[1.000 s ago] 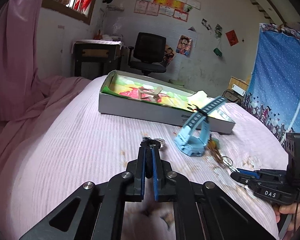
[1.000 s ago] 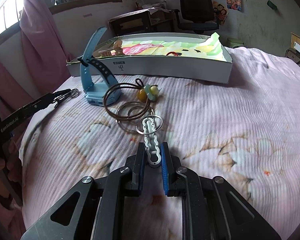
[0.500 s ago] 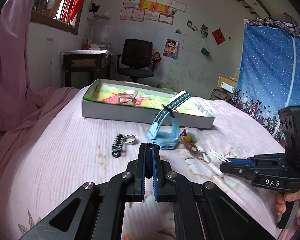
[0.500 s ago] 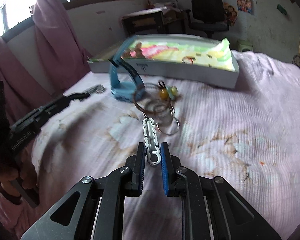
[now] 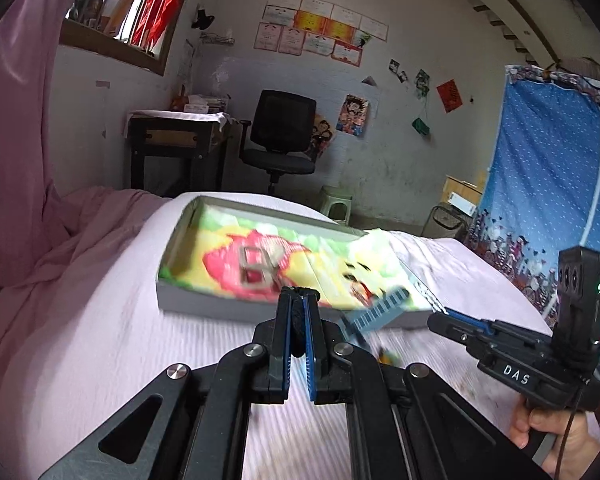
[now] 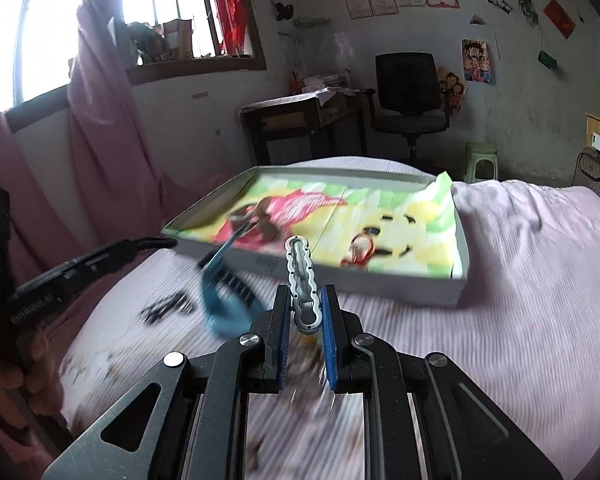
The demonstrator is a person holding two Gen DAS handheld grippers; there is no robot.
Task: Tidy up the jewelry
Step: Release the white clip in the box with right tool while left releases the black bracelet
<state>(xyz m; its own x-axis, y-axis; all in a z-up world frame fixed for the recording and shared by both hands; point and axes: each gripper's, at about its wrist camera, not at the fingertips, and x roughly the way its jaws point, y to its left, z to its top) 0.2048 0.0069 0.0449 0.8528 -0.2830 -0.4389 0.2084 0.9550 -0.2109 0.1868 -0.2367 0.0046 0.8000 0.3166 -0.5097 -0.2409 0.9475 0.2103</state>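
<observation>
My left gripper (image 5: 298, 298) is shut on a small black fuzzy piece (image 5: 299, 322) that pokes out just past the pads. My right gripper (image 6: 305, 294) is shut on a silver wavy hair clip (image 6: 301, 276), which stands up between the fingers. Both hang above the pink bedspread, a little in front of a shallow grey box (image 5: 204, 302) (image 6: 384, 282) lined with a colourful cartoon sheet. Brown clips (image 6: 260, 216) and a red ring (image 6: 360, 248) lie in the box. A blue watch (image 5: 376, 312) (image 6: 220, 308) stands blurred on the bed between the grippers.
A black comb clip (image 6: 168, 306) lies left of the watch. Blurred rings and ties (image 6: 312, 360) lie under my right gripper. A pink curtain (image 6: 100, 128) hangs on the left and a blue curtain (image 5: 548, 184) on the right. A desk and office chair (image 5: 282, 136) stand beyond the bed.
Both grippers have risen and moved toward the box. The right one lifted the silver clip off the bed, away from the rings. Both grips are unchanged.
</observation>
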